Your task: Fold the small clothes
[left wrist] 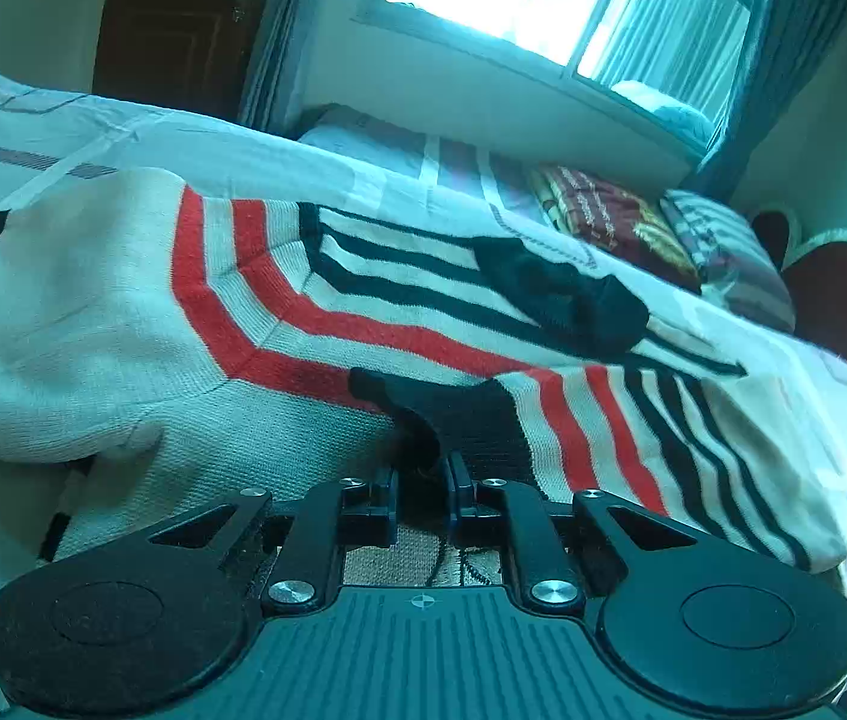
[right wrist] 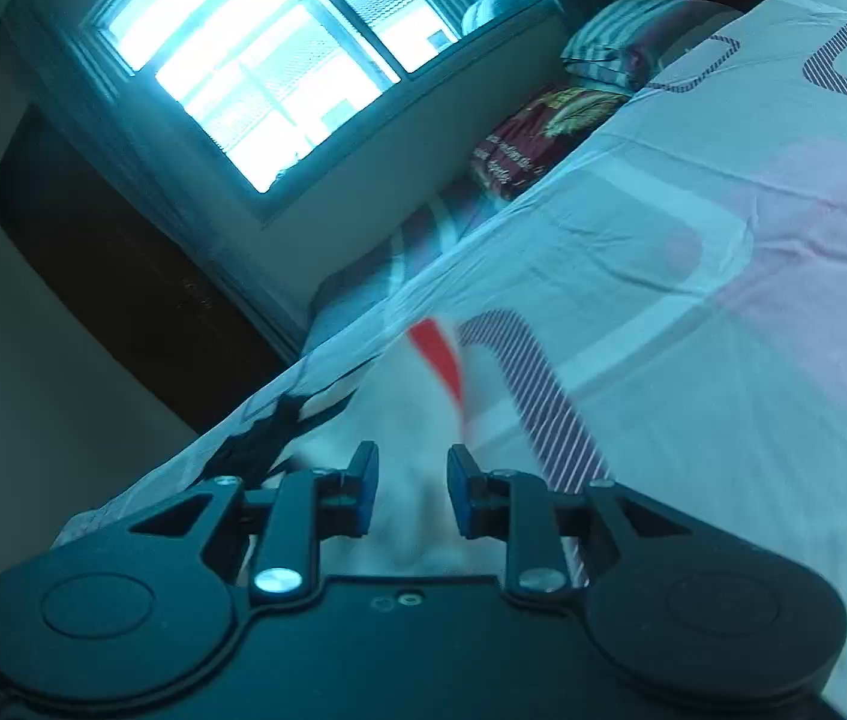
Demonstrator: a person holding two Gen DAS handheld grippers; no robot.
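Knit sweater, cream with red and black stripes, lies spread on the bed. Left view: left tongs clenched on a black edge of the sweater, likely the collar or a cuff, lifted off the sheet. Right view: blurred. Right tongs released, pads apart, nothing gripped; pale sweater fabric lies beneath them on the bed sheet.

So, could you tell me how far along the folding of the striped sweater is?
Partly done: the striped sweater lies on the bed with one sleeve folded across. In hand: the left gripper pinches its dark edge. The right gripper is open and holds nothing. Final folds remain.
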